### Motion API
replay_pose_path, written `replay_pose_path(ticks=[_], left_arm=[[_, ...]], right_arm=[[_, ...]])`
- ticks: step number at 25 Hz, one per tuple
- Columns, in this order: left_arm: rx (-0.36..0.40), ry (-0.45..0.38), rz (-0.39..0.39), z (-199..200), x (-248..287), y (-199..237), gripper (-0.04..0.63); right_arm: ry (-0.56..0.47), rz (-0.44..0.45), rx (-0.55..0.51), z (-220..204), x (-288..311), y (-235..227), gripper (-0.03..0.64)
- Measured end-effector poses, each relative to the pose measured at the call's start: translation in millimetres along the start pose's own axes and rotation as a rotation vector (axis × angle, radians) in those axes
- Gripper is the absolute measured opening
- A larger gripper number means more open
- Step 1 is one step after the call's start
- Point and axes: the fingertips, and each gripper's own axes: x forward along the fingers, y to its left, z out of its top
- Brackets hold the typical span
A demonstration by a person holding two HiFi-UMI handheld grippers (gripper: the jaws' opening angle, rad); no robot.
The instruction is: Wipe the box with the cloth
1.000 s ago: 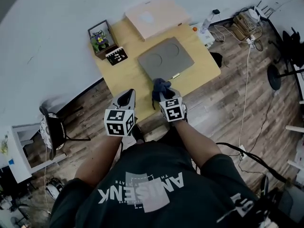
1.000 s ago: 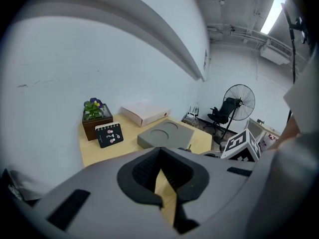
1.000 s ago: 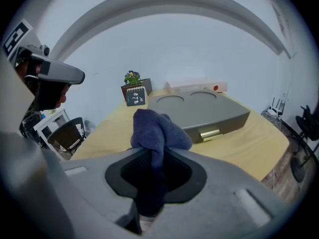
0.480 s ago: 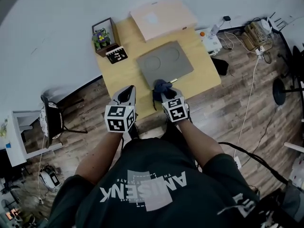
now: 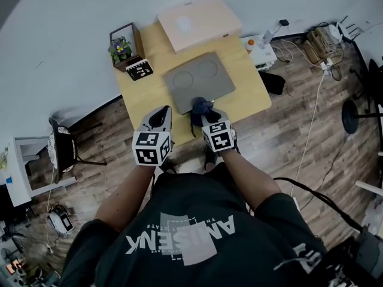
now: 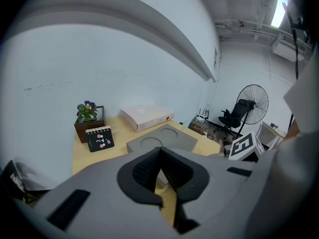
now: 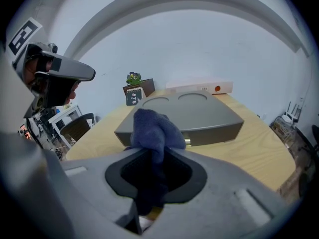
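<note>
Pale wooden table (image 5: 143,94) set against a white wall, with plank flooring round it, seen from above and from both grippers. The task's box (image 5: 197,79), a flat grey case with two round recesses in its lid, lies near the middle of the table. Behind it sits a pale flat carton (image 5: 197,21), and to its left a potted plant (image 5: 121,45) and a small calendar (image 5: 139,70). The right gripper (image 7: 152,156) is clenched on the dark blue cloth (image 7: 149,128), which bunches up above the jaws and hangs at the box's near edge; whether it touches the lid cannot be told. The left gripper (image 6: 159,153) is closed with nothing between its jaws and hovers over the table's near edge, beside the right one and apart from the box. The step in hand appears to be the approach to the first stroke. To do it well, the bunched end should probably be lowered onto the lid and drawn across in overlapping passes, dipping into both recesses. Pressure should likely be light, since the box may slide; the left gripper could brace its left side. A small brass-coloured fitting (image 7: 188,142) on the near wall might snag the cloth.
</note>
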Motion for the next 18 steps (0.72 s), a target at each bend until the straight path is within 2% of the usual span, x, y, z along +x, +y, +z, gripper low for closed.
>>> replay_pose_path(ticks=[8, 14, 18], left_arm=[[0.030, 0.001, -0.072, -1, 3, -4, -0.002], [0.016, -0.014, -0.137, 3, 7, -21, -0.002], [0.024, -0.009, -0.140, 1, 16, -32, -0.002]], right_arm=[[-0.010, 0.026, -0.001, -5, -24, 11, 0.069], [-0.013, -0.073, 0.036, -12, -41, -26, 0.069], [-0.006, -0.092, 0.015, -10, -40, -48, 0.069]])
